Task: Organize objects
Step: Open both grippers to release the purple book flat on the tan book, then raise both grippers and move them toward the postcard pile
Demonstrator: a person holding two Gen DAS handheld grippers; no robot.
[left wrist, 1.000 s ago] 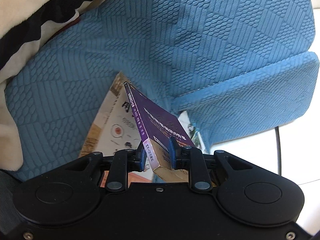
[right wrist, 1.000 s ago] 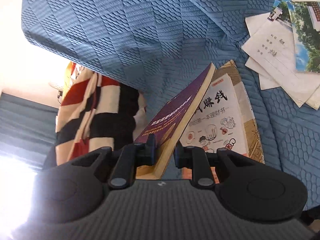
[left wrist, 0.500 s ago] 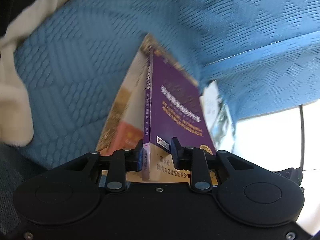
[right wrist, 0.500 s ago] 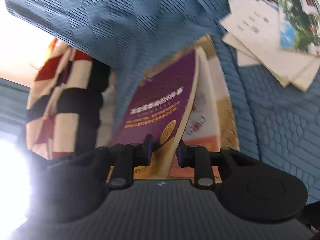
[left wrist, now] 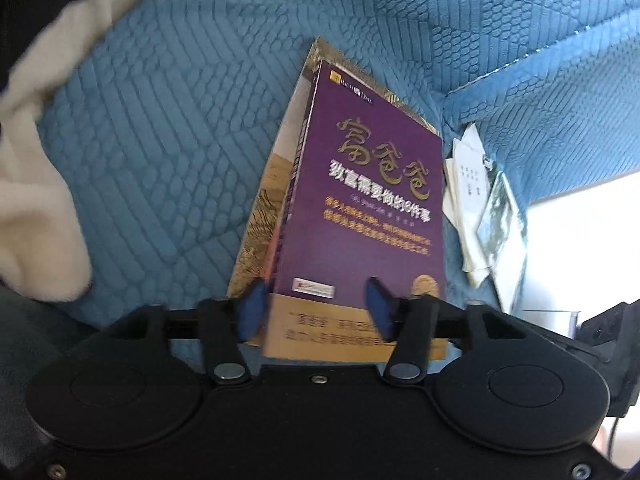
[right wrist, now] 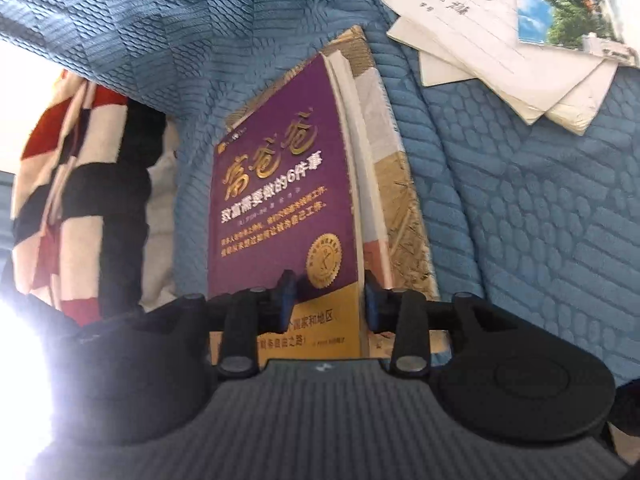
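A purple book (left wrist: 360,200) with gold lettering lies flat, cover up, on a gold-and-white book (left wrist: 260,220) on the blue sofa seat (left wrist: 160,140). My left gripper (left wrist: 315,308) hovers over the purple book's near edge. Its jaws are opening and the blue pads (left wrist: 252,308) stand clear of the book. In the right wrist view the same purple book (right wrist: 280,200) rests on the gold-and-white book (right wrist: 400,200). My right gripper (right wrist: 329,296) is over its near right corner, jaws opening, pads not pressing on it.
Loose white papers and a photo (right wrist: 500,40) lie on the seat right of the books, also visible as papers (left wrist: 480,208) by the armrest. A checked red, black and white blanket (right wrist: 80,180) hangs at the left; its cream side (left wrist: 40,200) borders the seat.
The purple book went from tilted on edge in both grippers to lying flat on the lower book. Both grippers sank towards the seat and their jaws spread apart.
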